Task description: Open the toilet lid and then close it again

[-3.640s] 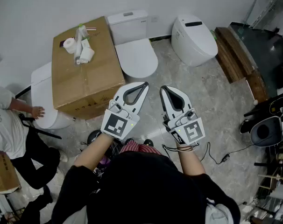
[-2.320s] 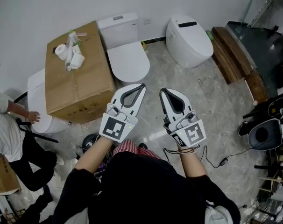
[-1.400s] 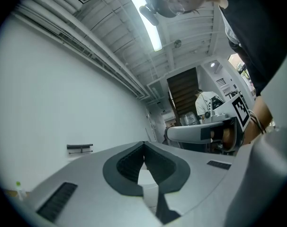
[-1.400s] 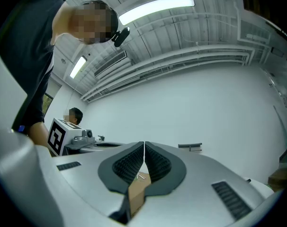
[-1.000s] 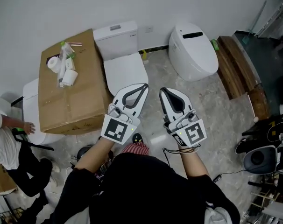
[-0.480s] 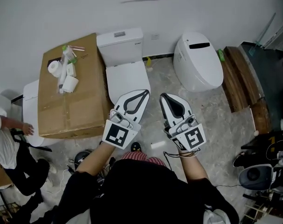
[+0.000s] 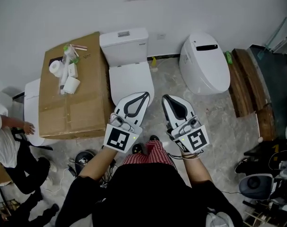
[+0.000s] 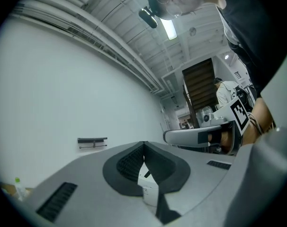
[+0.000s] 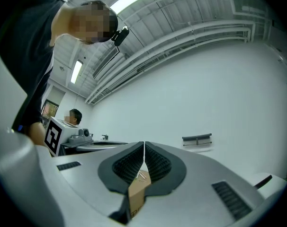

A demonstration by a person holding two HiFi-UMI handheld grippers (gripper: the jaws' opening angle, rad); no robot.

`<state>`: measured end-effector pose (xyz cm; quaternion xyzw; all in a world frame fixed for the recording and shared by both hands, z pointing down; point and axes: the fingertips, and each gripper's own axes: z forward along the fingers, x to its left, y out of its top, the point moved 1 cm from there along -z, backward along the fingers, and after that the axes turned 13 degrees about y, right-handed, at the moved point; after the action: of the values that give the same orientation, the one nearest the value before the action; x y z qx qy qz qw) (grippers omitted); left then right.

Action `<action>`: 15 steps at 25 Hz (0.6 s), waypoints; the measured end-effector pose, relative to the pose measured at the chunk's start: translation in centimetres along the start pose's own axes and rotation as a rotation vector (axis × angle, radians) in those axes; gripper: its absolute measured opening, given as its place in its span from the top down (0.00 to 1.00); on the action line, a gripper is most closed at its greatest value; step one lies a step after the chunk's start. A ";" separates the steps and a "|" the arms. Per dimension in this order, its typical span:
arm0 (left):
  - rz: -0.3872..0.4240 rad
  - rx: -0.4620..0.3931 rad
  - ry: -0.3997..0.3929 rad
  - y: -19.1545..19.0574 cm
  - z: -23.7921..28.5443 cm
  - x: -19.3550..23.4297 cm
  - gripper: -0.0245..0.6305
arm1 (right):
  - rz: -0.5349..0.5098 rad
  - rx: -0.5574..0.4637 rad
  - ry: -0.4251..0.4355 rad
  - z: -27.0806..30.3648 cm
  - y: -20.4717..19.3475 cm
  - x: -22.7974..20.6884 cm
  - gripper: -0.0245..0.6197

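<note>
1. Up against the far wall (image 7: 205,8), in the middle of the head view, stands the toilet (image 7: 128,63). Its lid (image 7: 130,79) is down and shut, so I think the opening has not begun yet
2. What could go wrong: the lid looks smooth and shiny. A tip could slide off its edge, and then the lid would drop and bang. A push that is too hard could slam it into the tank (image 7: 124,42) behind it
3. How it looks: the lid is white, long, and round at the front. It lies flat. Its front end is hidden behind the left gripper (image 7: 146,94)
4. In its own view the left gripper (image 8: 143,145) has its jaws pressed together with nothing between them. Its tip sits over the front of the lid in the head view. I think it is up in the air and not touching, since its own view looks at the wall. With the jaws like this it cannot pinch the edge. It would have to open up or hook under
5. The right gripper (image 7: 165,98) is just beside the left one. Its own view shows it closed and empty too (image 9: 144,145). It is over the floor (image 7: 174,77) to the right of the toilet
6. A box (image 7: 75,105) stands just beside the toilet on the left, with rolls (image 7: 71,84) on top. That side is tight, so the left gripper could bump the box
7. Farther out, a round toilet (image 7: 206,70) stands at the right, and a person (image 7: 4,143) is at the left edge
</note>
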<state>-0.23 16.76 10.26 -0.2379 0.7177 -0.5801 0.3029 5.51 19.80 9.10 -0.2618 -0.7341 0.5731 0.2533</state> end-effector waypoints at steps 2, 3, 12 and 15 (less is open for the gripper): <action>0.005 0.004 0.018 -0.2 0.6 0.3 0.95 | 0.004 0.004 0.019 0.4 -0.2 -0.7 0.93; -0.005 0.004 0.033 -0.1 1.0 0.5 0.95 | 0.006 0.005 0.030 0.6 -0.2 -1.1 0.93; -0.018 0.041 0.139 -1.4 4.7 1.4 0.95 | 0.045 0.012 0.126 1.6 -1.5 -5.3 0.93; -0.023 0.057 0.166 -2.4 5.4 1.3 0.95 | 0.065 0.009 0.156 1.9 -2.4 -6.3 0.93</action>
<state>2.67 11.57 11.60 -0.1886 0.7207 -0.6216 0.2423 8.66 13.72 10.55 -0.3279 -0.7007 0.5623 0.2922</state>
